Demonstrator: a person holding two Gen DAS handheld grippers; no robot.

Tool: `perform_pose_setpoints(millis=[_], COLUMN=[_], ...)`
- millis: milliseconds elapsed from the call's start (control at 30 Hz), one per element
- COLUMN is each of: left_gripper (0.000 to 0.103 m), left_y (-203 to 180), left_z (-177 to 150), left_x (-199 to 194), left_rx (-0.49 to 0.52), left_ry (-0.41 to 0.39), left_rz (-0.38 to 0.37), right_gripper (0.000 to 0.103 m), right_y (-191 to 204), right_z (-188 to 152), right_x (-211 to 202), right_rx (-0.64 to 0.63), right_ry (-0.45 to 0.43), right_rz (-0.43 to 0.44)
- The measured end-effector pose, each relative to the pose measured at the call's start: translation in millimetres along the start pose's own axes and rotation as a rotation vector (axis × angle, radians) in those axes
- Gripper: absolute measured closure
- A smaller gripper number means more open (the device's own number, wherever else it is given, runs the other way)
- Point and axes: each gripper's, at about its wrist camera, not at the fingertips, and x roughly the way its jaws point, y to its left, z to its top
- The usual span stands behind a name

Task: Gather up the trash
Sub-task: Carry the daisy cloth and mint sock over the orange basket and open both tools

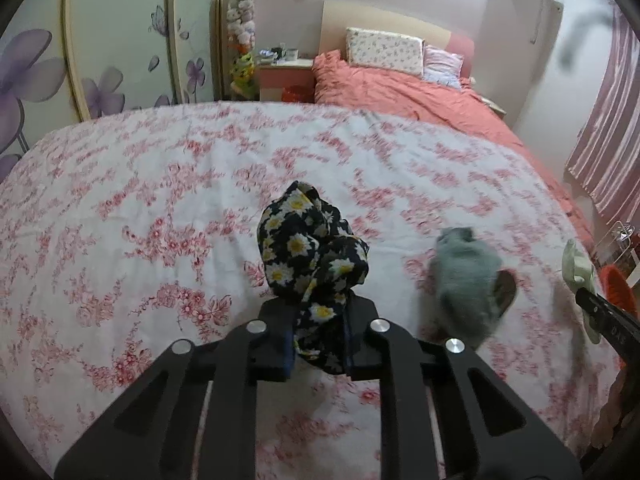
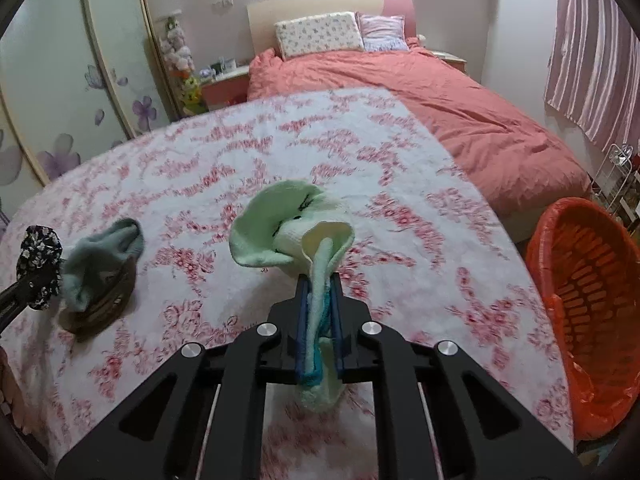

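Observation:
My left gripper [image 1: 318, 312] is shut on a black sock with daisies [image 1: 308, 248] and holds it above the flowered bedspread [image 1: 140, 200]. My right gripper [image 2: 319, 284] is shut on a pale green sock [image 2: 280, 232], lifted over the same spread. A grey-green sock [image 1: 466, 276] lies on the spread to the right of the left gripper; it also shows in the right wrist view [image 2: 100, 256], partly over a brown sock [image 2: 100, 312]. The daisy sock shows at the left edge of the right wrist view [image 2: 38, 264].
An orange laundry basket [image 2: 588, 300] lined with an orange bag stands on the floor right of the bed. A coral duvet [image 2: 460, 108] and pillows [image 2: 320, 34] lie at the far end. A wardrobe with purple flowers [image 1: 100, 60] stands at left, striped curtains [image 2: 592, 60] at right.

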Motion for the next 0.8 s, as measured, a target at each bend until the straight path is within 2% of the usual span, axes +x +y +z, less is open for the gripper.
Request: perform_pose_setpoints(millis=[233,400,667,800], left_gripper=[0.085,0.085,0.085,0.085], left_y=[-28,-75,-164,-212], left_z=[5,2,-11,-18], left_x=[-42,-69,-92,-97], left_rx=[0.017,0.073,0.151,0.189], left_ry=[-0.056,-0.089,-0.090,-0.080], left_rz=[-0.061,-0.138,-0.347,-0.453], right_gripper=[0.093,0.093,0.093,0.092], right_y=[-31,-67,-119,-146], right_z=[6,3,-11,-16], right_x=[-48,-79,-117,-129], right_rx=[0.064,0.135,0.210,0.257], right_ry=[-0.098,-0.154,-0.248,-0.282], right_rz=[0.043,0.021,-0.089,-0.116])
